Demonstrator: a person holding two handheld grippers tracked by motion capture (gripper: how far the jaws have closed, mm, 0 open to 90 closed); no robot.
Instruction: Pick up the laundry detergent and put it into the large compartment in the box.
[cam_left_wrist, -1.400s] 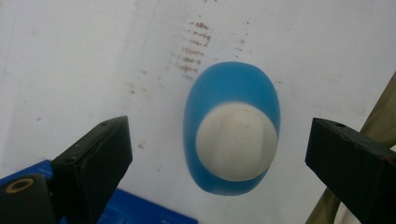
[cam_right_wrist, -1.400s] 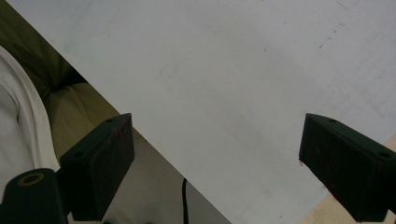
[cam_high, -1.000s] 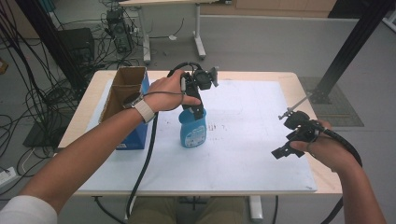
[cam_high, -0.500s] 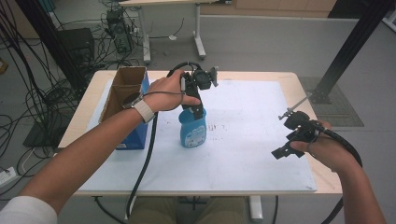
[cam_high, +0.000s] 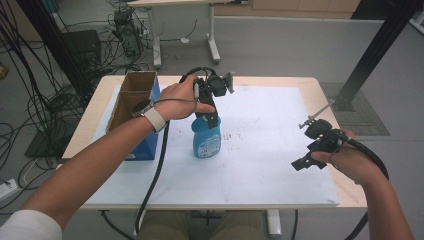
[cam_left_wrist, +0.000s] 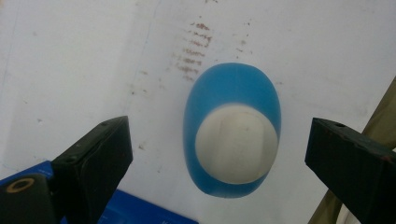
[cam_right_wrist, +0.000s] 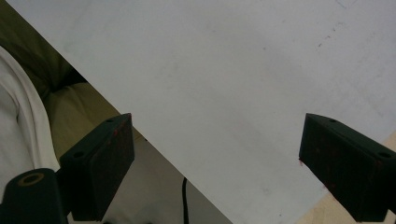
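We had the left gripper (cam_high: 212, 120) right over the bottle (cam_high: 206, 140) mid-worktop (cam_high: 280, 165), jaws spread wide – approach step. Next: drop & clamp. Right gripper (cam_high: 306, 161) idle, released.

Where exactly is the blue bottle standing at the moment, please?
In the high view the blue bottle stands upright on the white mat, left of centre, just right of the cardboard box, directly under the open left gripper.

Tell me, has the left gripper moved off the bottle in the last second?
No. In the high view the left gripper sits at the same spot over the blue bottle, beside the cardboard box, as before; its jaws stand open around the cap.
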